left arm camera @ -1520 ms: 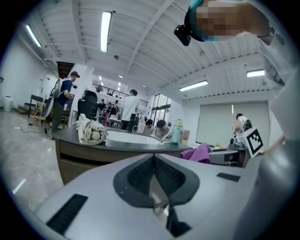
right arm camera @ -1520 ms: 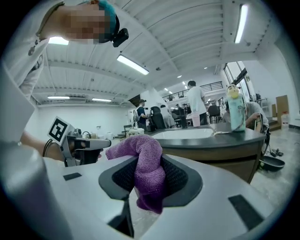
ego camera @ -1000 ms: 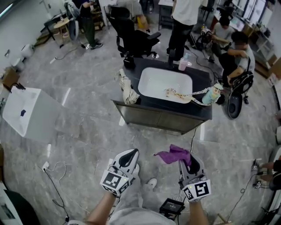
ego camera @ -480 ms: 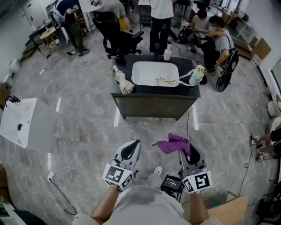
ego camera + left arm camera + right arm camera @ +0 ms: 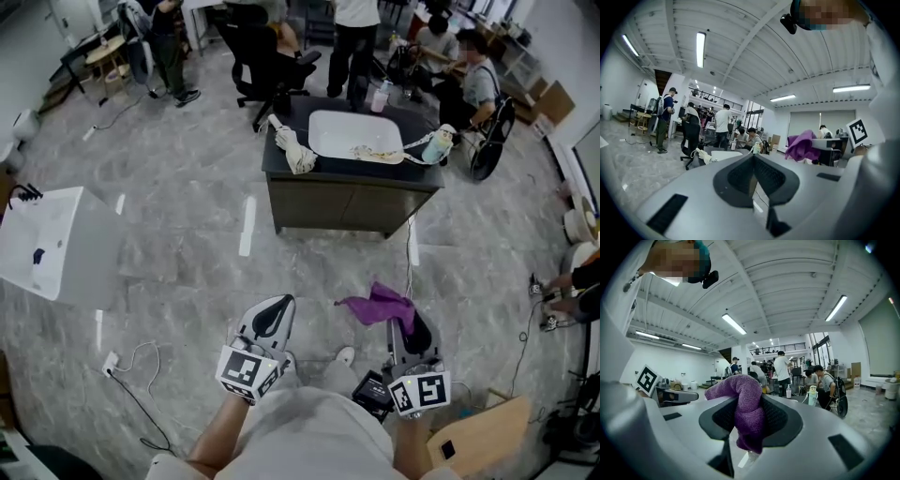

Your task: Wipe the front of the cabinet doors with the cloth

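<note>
Marble floor (image 5: 187, 234), cabinet (image 5: 347, 206) well ahead; right tongs (image 5: 411, 328) level, pinching cloth (image 5: 380, 305); left tongs (image 5: 273, 315) seemingly closed, empty.

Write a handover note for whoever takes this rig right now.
Left claw: shut, empty.
Right claw: shut on the cloth, which bunches up out of the jaws.
Cabinet: across the floor ahead, its doors facing us, probably out of reach from here.
Done: cloth is in hand.
Left: walk up to the cabinet and wipe the door fronts. The cloth is nowhere near them yet.
</note>
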